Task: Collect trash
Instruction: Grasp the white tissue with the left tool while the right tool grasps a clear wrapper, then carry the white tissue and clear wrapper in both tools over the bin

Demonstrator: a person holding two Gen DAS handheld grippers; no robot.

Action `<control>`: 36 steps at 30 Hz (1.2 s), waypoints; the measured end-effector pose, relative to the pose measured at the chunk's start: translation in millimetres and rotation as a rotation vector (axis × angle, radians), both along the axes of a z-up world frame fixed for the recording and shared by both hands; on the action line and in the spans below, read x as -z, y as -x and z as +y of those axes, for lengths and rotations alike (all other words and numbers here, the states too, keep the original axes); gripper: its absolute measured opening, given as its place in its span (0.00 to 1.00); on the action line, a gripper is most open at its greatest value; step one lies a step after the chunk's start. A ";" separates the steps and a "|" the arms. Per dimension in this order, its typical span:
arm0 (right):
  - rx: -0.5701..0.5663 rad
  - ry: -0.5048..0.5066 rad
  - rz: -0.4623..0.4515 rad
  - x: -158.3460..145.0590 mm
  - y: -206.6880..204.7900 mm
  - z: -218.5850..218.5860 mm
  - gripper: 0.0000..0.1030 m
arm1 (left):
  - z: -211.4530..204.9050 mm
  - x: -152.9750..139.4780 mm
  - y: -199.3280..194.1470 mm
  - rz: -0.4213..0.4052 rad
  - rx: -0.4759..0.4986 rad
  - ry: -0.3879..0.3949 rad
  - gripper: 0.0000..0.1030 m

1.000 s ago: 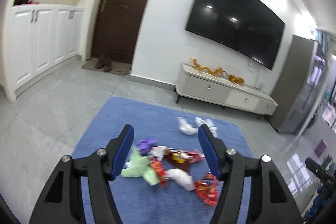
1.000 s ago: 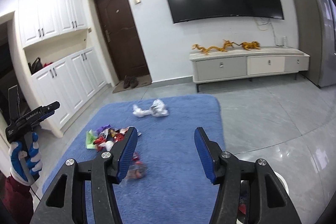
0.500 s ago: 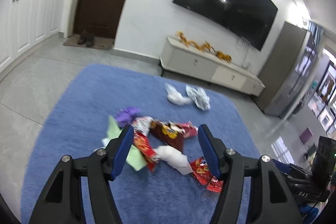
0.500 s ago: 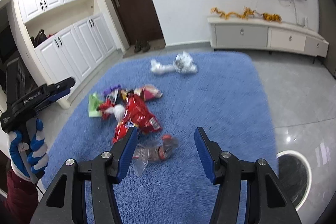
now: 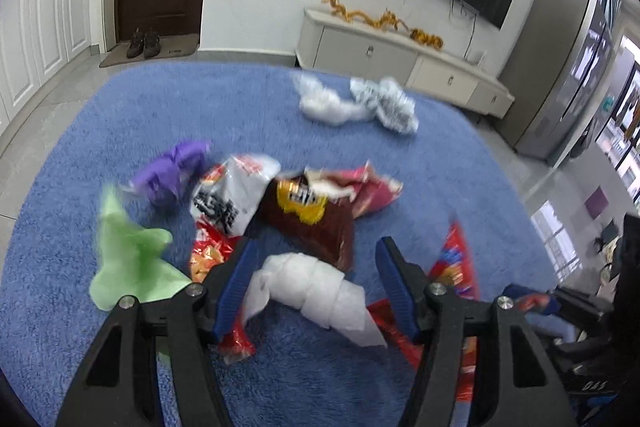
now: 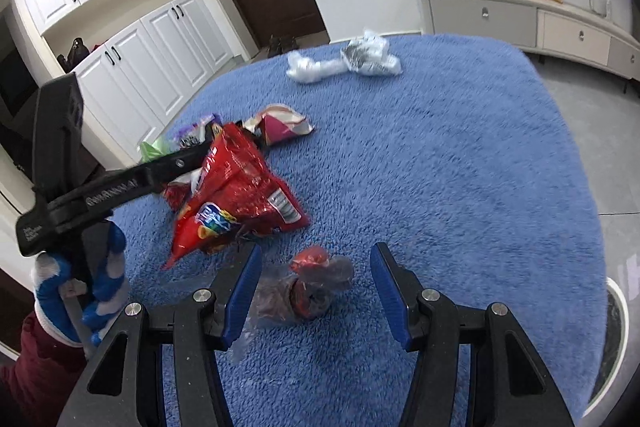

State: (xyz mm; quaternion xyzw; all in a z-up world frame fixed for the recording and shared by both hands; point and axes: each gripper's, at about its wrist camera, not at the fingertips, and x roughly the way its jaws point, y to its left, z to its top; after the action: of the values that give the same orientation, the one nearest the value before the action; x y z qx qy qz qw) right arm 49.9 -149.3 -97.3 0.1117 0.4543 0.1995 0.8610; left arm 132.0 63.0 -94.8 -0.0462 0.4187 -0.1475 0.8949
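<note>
Left tool [image 5: 316, 267] hanging released, straddling tissue [image 5: 316, 293]; right tool [image 6: 316, 277] released over clear wrapper [image 6: 304, 293]. Risk: fingers snagging rug [image 6: 460, 187], wrapper slipping out.

Each hand-held gripper is built of matte black plastic arms with triangular cut-outs, joined by round silver screws, and tipped with ribbed blue pads. The left hand-held gripper [image 5: 316, 281] and right hand-held gripper [image 6: 316, 285] share this design. From the right wrist view, the left unit's black body carries small white lettering, too blurred to read. The person's left hand [image 6: 86, 291] wears a blue-and-white glove above a dark red sleeve [image 6: 28, 363].
</note>
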 end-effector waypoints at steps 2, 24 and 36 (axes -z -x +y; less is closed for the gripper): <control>-0.009 -0.008 0.008 6.2 -1.4 0.4 0.45 | 0.3 8.5 1.9 -0.002 0.002 -0.037 0.56; 0.046 -0.063 -0.101 -18.5 33.1 -36.2 0.14 | 10.3 -47.1 40.9 -0.077 0.055 0.088 0.21; 0.160 -0.133 -0.210 -54.5 77.6 -92.3 0.14 | -17.0 -101.7 80.9 -0.138 0.097 0.158 0.21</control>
State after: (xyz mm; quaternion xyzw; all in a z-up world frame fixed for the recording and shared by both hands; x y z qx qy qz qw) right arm -27.7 -241.6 -42.8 0.1829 0.3373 0.1702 0.9077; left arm 51.2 46.0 6.9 -0.0861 0.3448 -0.2261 0.9070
